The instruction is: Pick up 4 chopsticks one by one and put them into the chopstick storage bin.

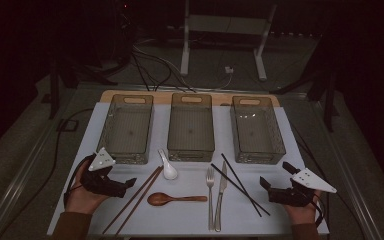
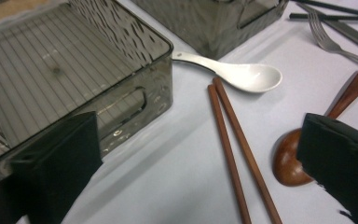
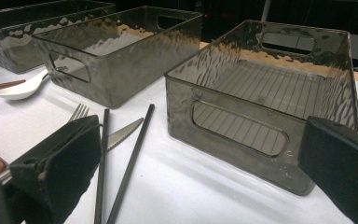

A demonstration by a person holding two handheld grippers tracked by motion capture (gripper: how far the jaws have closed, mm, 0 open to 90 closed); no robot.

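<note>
Table [image 1: 290, 220], white top: three smoked bins [image 1: 190, 127] along the far edge, cutlery before them. Left gripper [image 1: 130, 184] near the near-left corner, jaws spread, empty; its view shows brown chopsticks [image 2: 235, 149] and wooden spoon [image 2: 298, 149] close. Right gripper [image 1: 263, 183] near the near-right corner, spread, empty; its view shows black chopsticks [image 3: 121, 163].

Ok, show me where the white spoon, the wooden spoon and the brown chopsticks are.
white spoon [image 2: 256, 77], left gripper view, on its bowl.
wooden spoon [image 1: 158, 199], high view, on its bowl.
brown chopsticks [image 2: 233, 140], left gripper view, on the middle of the right-hand stick.
</note>
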